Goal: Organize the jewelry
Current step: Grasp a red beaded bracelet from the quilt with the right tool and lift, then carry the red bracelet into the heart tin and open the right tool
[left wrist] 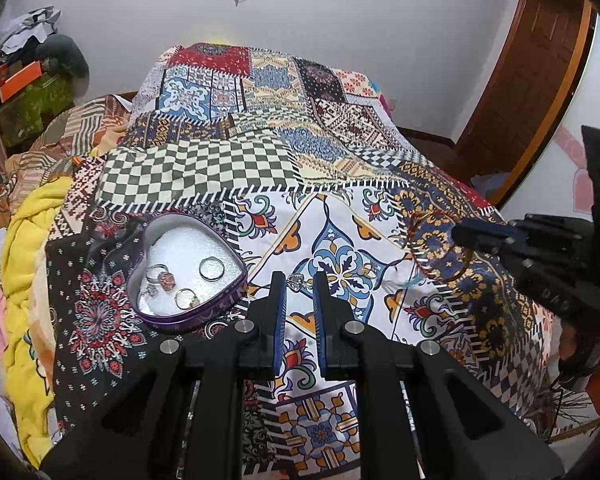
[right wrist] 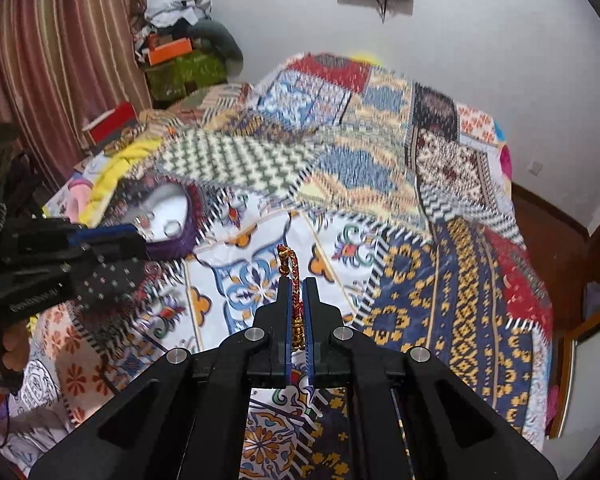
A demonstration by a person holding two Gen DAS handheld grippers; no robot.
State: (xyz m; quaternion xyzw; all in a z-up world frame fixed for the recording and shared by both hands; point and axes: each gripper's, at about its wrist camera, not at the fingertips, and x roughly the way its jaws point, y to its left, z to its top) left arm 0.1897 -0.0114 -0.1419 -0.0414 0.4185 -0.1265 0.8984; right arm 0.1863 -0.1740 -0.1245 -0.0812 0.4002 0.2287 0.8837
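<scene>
A purple heart-shaped tin [left wrist: 236, 292] lies on the patchwork cloth, holding a silver band [left wrist: 212, 268], a gold ring [left wrist: 186, 298] and a pink-stone ring [left wrist: 165, 278]. To the tin's right my left gripper [left wrist: 299, 285] stands open, with a small silver ring [left wrist: 296, 281] on the cloth between its fingertips. Further right, my right gripper [left wrist: 458, 236] is shut on a red-and-gold braided bracelet [left wrist: 444, 279]. In the right wrist view the bracelet [right wrist: 295, 276] sticks up between the fingers of the right gripper [right wrist: 297, 282]. The tin [right wrist: 180, 240] and left gripper [right wrist: 136, 242] appear blurred at the left.
The cloth [left wrist: 340, 184] covers a raised bed-like surface that drops off on the right. A yellow blanket [left wrist: 24, 240] and piled bedding lie at the left. Boxes [left wrist: 24, 80] are stacked in the far left corner. A wooden door frame [left wrist: 540, 92] stands at the right.
</scene>
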